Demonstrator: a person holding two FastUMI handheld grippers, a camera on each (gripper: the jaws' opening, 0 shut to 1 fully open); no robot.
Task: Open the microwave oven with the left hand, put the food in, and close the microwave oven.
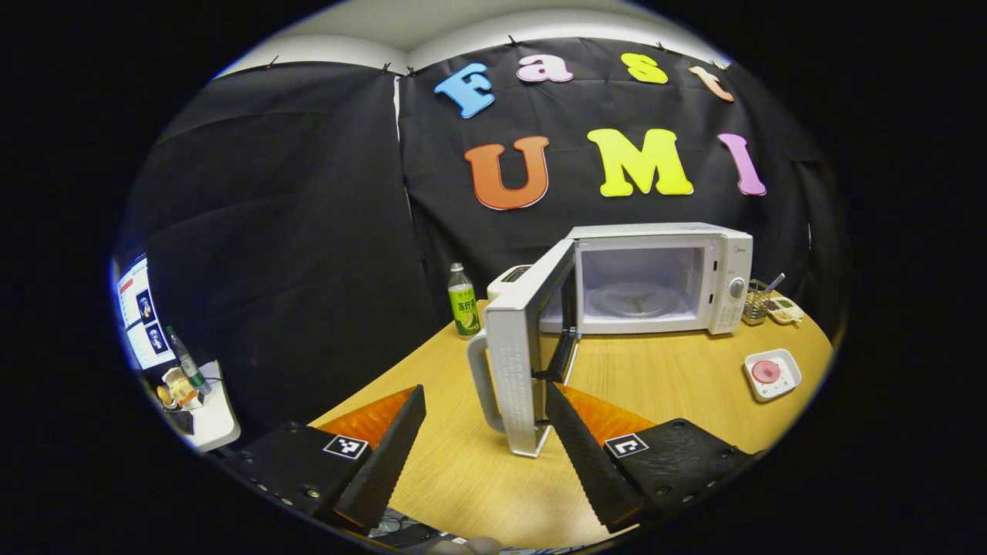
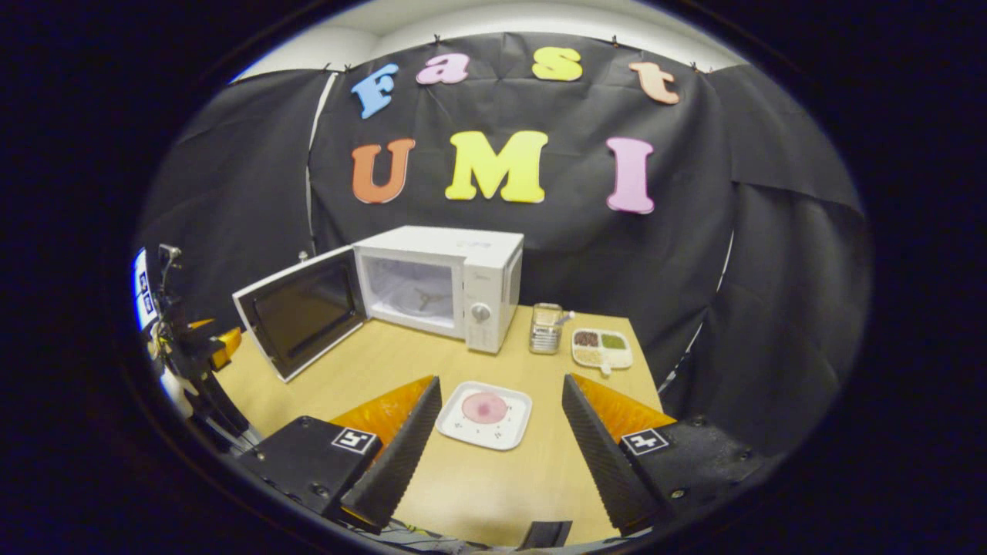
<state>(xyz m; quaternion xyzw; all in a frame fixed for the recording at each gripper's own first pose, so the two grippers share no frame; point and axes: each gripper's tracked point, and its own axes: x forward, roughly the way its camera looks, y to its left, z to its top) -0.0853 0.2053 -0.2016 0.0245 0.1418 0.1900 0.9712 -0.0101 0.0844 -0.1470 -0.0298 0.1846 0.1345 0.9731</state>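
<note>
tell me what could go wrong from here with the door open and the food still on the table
The right gripper is open around the white plate with the pink food; the plate is flat and shallow, so the fingers might slip on its rim or tilt it.

The microwave door stands open right in front of the left gripper, which could bump it.

The wire holder and divided dish sit beside the microwave; a wide carry may clip them.

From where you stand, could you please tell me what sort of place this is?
Probably a staged kitchen corner in a recording booth: a white microwave oven with its door open on a light wooden table, black cloth walls, and a computer monitor beside it.
</note>
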